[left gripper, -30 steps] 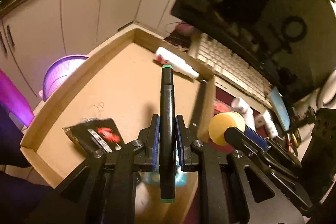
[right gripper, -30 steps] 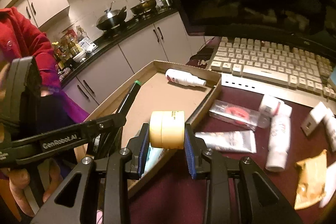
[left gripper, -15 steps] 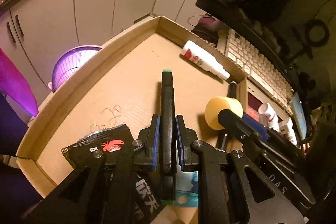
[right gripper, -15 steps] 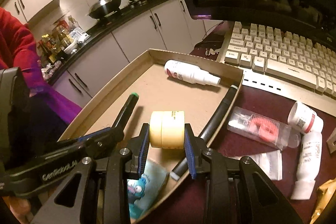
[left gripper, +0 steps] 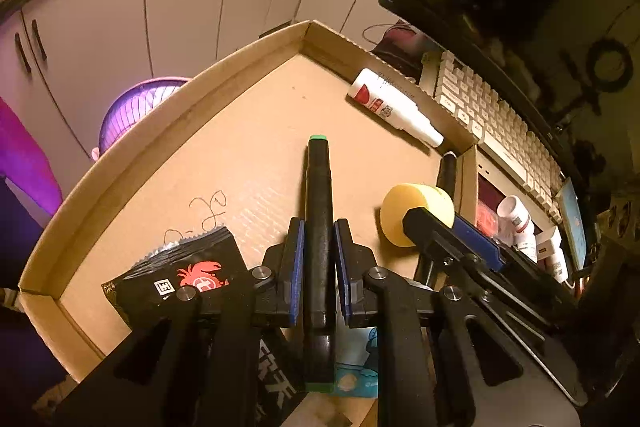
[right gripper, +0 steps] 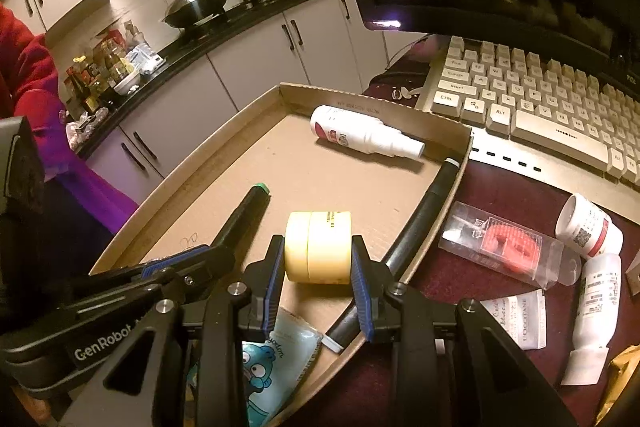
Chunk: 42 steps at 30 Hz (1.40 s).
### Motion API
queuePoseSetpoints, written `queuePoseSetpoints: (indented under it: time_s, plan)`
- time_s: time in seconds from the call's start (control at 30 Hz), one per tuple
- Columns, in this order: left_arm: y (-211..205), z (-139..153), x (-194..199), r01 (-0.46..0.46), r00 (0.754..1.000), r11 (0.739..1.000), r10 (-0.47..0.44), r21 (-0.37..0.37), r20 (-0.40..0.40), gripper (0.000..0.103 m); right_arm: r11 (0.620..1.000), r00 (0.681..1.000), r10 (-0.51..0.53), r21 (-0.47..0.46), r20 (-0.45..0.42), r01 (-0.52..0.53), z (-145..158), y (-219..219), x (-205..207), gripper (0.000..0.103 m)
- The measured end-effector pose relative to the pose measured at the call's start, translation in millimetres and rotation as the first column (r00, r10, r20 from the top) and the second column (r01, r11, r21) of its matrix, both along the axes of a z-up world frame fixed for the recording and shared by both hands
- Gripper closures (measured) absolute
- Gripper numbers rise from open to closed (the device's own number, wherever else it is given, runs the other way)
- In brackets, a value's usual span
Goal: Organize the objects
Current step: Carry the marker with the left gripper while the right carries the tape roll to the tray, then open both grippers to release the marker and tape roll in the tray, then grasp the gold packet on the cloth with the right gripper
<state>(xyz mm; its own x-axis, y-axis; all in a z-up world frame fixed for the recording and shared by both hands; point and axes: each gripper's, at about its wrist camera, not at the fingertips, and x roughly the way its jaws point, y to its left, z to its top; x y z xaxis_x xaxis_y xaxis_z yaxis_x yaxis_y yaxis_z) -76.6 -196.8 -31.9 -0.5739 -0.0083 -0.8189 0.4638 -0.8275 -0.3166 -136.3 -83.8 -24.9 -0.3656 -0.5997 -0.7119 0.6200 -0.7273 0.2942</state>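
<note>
Nearby, white bottle [right gripper: 366, 139], black pen [right gripper: 424, 211] w/ sachets [right gripper: 276, 359] inside cardboard tray [right gripper: 192, 179].

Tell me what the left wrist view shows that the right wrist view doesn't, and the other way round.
Only the left wrist view shows the black snack packet in the cardboard tray and the purple basket beyond it.

Only the right wrist view shows the clear box with a red item, the L'Occitane tube and the woks on the stove.

Both show the left gripper shut on the green-tipped black marker, the right gripper shut on the yellow jar, the white spray bottle and the keyboard.
</note>
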Motion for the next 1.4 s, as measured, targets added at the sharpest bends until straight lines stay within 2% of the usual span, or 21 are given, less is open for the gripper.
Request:
queuePoseSetpoints:
  time_s: [0.1,0.2,0.27,0.33,0.4,0.47,0.6,0.67,0.73,0.97,1.1,1.23,1.4]
  plan:
    - [-1,0,1,-0.003,1.000,1.000,0.003,0.004,0.013,0.088,1.000,1.000,-0.005,-0.005,0.007,0.005,0,1,-1,0.071]
    - [-2,1,6,-0.011,1.000,0.999,0.011,0.043,-0.001,0.086,1.000,1.000,-0.002,-0.021,0.017,0.002,1,4,-2,0.071]
    - [-5,4,14,-0.015,0.999,0.995,0.019,0.097,-0.040,0.073,0.999,1.000,-0.006,-0.038,0.025,0.007,1,7,-2,0.070]
    - [-4,11,27,-0.026,0.995,0.993,0.037,0.111,-0.093,0.070,0.998,1.000,-0.008,-0.059,0.021,0.009,4,10,0,0.070]
    - [0,17,36,-0.024,0.991,0.995,0.037,0.100,-0.131,0.070,0.997,1.000,-0.012,-0.074,0.022,0.013,8,16,3,0.065]
    - [7,24,50,-0.006,0.983,0.992,0.029,0.123,-0.182,0.070,0.996,1.000,-0.015,-0.093,0.013,0.016,14,22,7,0.059]
    - [32,39,72,0.045,0.968,0.993,-0.016,0.111,-0.252,0.070,0.989,0.999,-0.037,-0.143,-0.010,0.035,26,59,29,0.054]
    - [52,44,84,0.087,0.957,0.993,-0.062,0.079,-0.283,0.059,0.986,0.999,-0.042,-0.161,-0.011,0.040,28,81,43,0.050]
    - [68,46,89,0.119,0.950,0.991,-0.094,0.067,-0.298,0.056,0.986,0.998,-0.058,-0.158,-0.020,0.054,27,112,60,0.049]
    - [128,42,82,0.282,0.928,0.959,-0.263,0.038,-0.264,0.056,0.984,0.988,-0.157,-0.079,0.004,0.157,8,195,79,0.048]
    - [150,34,76,0.333,0.919,0.942,-0.314,0.046,-0.238,0.056,0.962,0.962,-0.272,-0.028,-0.006,0.272,3,235,72,0.048]
    - [161,27,73,0.358,0.917,0.931,-0.337,0.066,-0.212,0.056,0.938,0.938,-0.346,-0.024,-0.030,0.345,6,258,57,0.048]
    - [164,23,72,0.363,0.918,0.930,-0.347,0.055,-0.190,0.056,0.937,0.936,-0.345,0.035,-0.069,0.348,0,255,34,0.047]
